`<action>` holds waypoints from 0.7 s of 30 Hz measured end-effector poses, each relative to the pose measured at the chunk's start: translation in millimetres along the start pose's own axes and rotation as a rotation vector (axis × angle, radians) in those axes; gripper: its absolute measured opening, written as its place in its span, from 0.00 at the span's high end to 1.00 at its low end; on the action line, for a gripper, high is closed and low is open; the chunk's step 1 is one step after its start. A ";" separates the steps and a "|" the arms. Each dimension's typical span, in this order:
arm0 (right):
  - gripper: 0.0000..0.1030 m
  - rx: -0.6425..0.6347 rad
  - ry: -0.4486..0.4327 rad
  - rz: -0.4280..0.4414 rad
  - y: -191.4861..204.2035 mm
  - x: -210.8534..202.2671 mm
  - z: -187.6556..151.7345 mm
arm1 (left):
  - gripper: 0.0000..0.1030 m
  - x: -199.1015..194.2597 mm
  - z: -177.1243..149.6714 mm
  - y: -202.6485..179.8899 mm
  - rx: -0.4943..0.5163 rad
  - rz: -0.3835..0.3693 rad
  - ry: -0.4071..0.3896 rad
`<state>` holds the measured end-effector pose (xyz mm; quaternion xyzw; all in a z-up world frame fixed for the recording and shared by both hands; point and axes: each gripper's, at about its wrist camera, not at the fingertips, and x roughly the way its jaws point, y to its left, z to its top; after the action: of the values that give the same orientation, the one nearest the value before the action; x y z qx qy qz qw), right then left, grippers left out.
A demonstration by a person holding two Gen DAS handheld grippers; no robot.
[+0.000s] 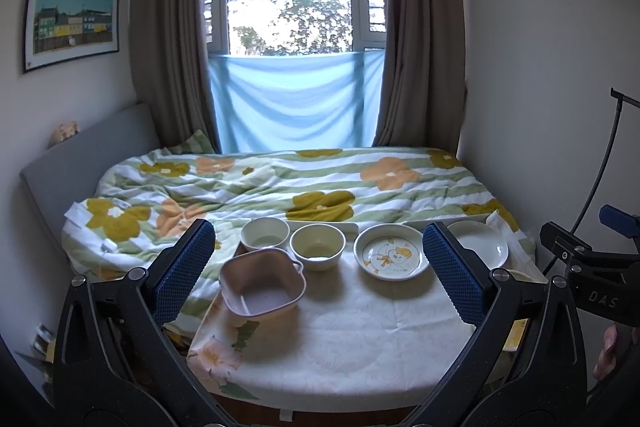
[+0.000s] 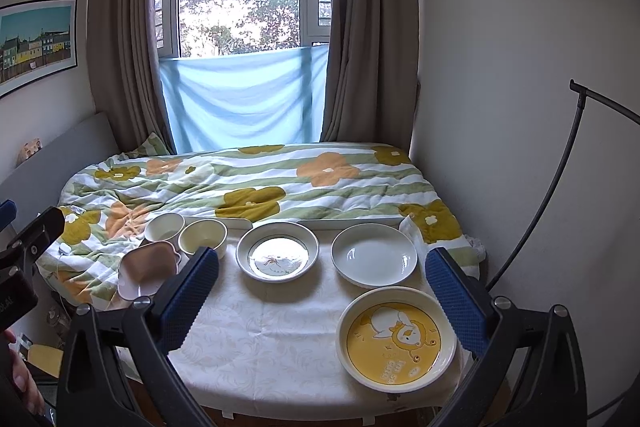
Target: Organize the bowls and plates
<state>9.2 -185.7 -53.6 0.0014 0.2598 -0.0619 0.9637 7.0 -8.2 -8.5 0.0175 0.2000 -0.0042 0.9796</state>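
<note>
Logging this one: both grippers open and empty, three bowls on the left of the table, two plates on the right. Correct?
Not quite: there are three plates. The right wrist view shows the cartoon plate, the plain white plate and a yellow plate nearest the camera. The rest stands.

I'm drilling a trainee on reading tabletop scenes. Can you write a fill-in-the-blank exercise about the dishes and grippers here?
1. The pink square bowl has small ____ at its corners.
2. The plain white plate sits to the ____ of the cartoon plate with the white centre.
3. Nearest the right hand-held gripper lies a plate with a ____ centre.
4. Both the left hand-held gripper and the right one are ____, holding nothing.

Missing words: handles; right; yellow; open
</note>
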 end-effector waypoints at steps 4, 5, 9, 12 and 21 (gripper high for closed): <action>0.00 0.001 0.000 0.000 0.1 -0.2 -0.1 | 0.00 -0.3 0.3 -0.7 0.001 0.005 -0.001; 0.00 0.001 0.000 0.000 0.4 -0.3 -0.2 | 0.00 -0.3 0.3 -1.0 0.001 0.005 -0.002; 0.00 0.001 0.000 0.000 0.0 -0.1 0.3 | 0.00 -0.7 1.7 -2.3 0.001 0.006 -0.002; 0.00 0.002 0.000 0.001 2.8 -0.9 -0.7 | 0.00 -1.0 1.7 -2.3 0.000 0.005 -0.004; 0.00 0.003 0.001 0.000 2.3 -1.2 -1.2 | 0.00 -1.2 2.3 -1.4 -0.002 -0.003 -0.004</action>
<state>7.9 -183.2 -54.2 0.0030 0.2604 -0.0621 0.9635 6.7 -9.7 -6.0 0.0164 0.1982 -0.0053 0.9800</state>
